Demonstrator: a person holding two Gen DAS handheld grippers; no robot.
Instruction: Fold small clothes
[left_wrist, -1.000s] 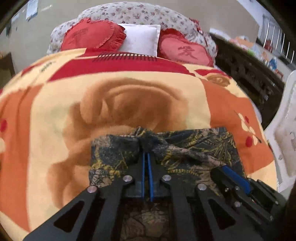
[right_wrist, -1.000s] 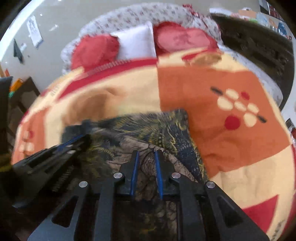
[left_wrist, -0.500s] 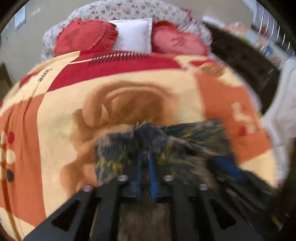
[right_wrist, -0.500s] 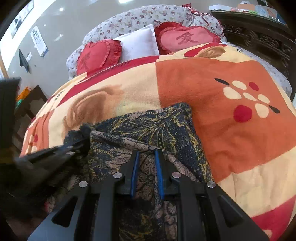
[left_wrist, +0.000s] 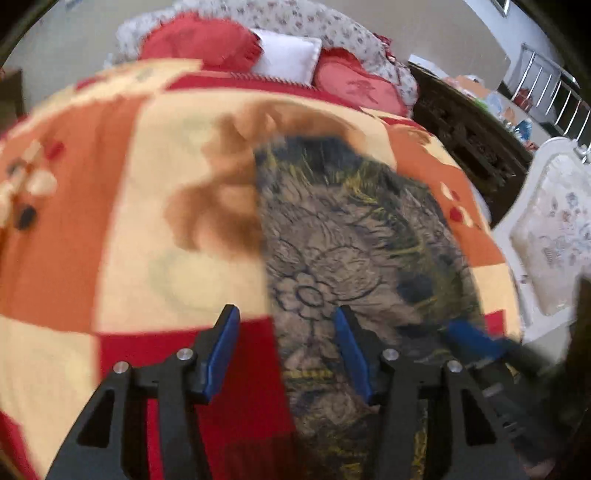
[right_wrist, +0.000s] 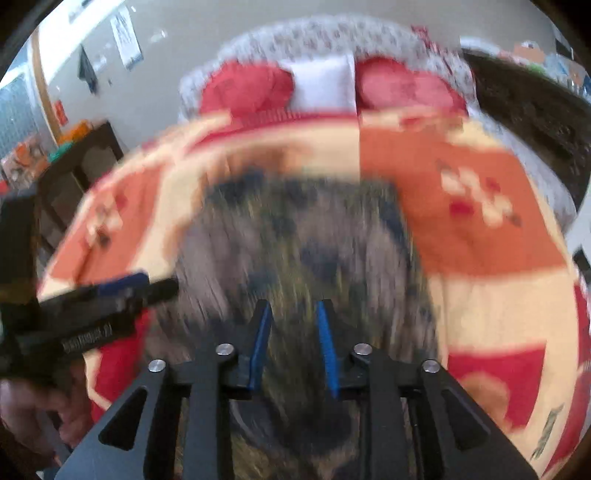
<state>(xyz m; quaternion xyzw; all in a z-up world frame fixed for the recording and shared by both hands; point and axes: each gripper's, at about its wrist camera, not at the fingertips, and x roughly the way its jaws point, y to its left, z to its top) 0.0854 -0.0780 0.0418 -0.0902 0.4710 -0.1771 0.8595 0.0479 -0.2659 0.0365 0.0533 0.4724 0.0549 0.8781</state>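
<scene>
A small dark garment (left_wrist: 354, 236) with a yellow and grey floral print lies flat on the orange, cream and red bed blanket (left_wrist: 147, 229). My left gripper (left_wrist: 286, 321) hovers over the garment's left edge, its jaws opening, with nothing pinched between the blue pads. In the right wrist view, blurred by motion, the garment (right_wrist: 303, 251) fills the middle. My right gripper (right_wrist: 293, 314) is above it, jaws opening, and the cloth lies below the pads, not pressed by them. Each gripper shows at the side of the other's view.
Two red heart cushions (left_wrist: 207, 40) and a white pillow (left_wrist: 291, 55) lean on the floral headboard at the far end. Dark carved furniture (left_wrist: 469, 136) runs along the bed's right side, with a white padded piece (left_wrist: 554, 229) nearer. A dark cabinet (right_wrist: 74, 173) stands on the left.
Both grippers let go of the bunched cloth and pulled back towards the near edge. The garment now lies spread flat. The left jaws went from shut to wide apart; the right jaws widened a little.
</scene>
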